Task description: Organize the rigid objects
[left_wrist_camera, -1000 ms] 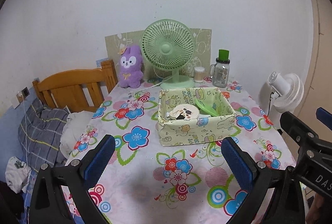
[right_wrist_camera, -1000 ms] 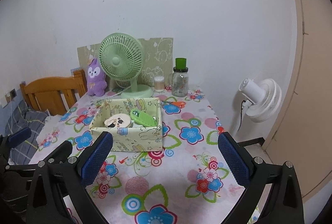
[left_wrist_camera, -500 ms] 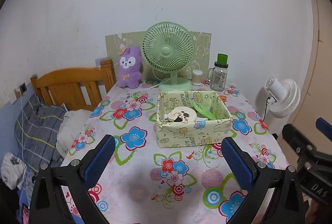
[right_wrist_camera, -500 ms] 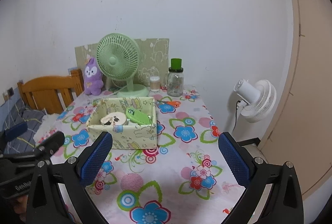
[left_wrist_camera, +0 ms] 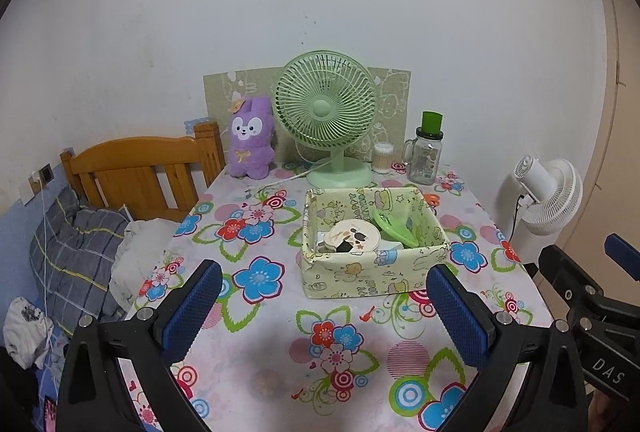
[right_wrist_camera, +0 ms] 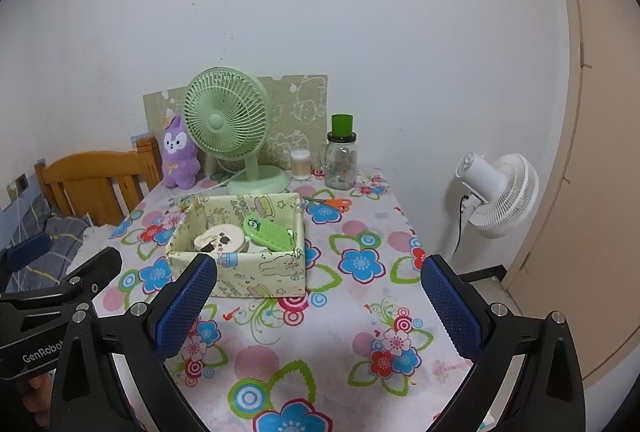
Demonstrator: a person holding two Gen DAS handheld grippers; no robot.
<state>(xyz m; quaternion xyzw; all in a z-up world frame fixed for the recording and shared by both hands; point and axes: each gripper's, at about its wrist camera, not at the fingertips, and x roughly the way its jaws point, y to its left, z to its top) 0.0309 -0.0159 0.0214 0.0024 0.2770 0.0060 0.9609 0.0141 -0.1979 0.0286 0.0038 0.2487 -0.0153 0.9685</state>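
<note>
Both grippers hang back from the table (left_wrist_camera: pixel 276 384) with nothing in them, so this looks like either the end of the tidying or a pause before fetching one more piece; the frames alone do not settle which.

In the left wrist view, the chair (left_wrist_camera: pixel 132 172) and bedding (left_wrist_camera: pixel 76 244) fill the left edge, hard against the table's left side. The left gripper (left_wrist_camera: pixel 320 312) sits low centre, fingers spread wide and empty. Above it, right of centre, is the box (left_wrist_camera: pixel 372 276), holding a round lid (left_wrist_camera: pixel 354 236) and a green comb (left_wrist_camera: pixel 390 226). The far edge of the table is crowded: a plush (left_wrist_camera: pixel 250 140), the green fan (left_wrist_camera: pixel 326 104) and a jar (left_wrist_camera: pixel 426 160).

In the right wrist view, the right gripper (right_wrist_camera: pixel 318 306) is also low centre, fingers wide apart and empty. The box lies above its left finger. Scissors (right_wrist_camera: pixel 334 203) lie on the cloth just right of the box's far corner, the one rigid thing left out. If they are next, the right gripper would need to reach past the box and close on them flat. The right half of the table is bare, with the table edge and a white fan (right_wrist_camera: pixel 500 192) beyond.
</note>
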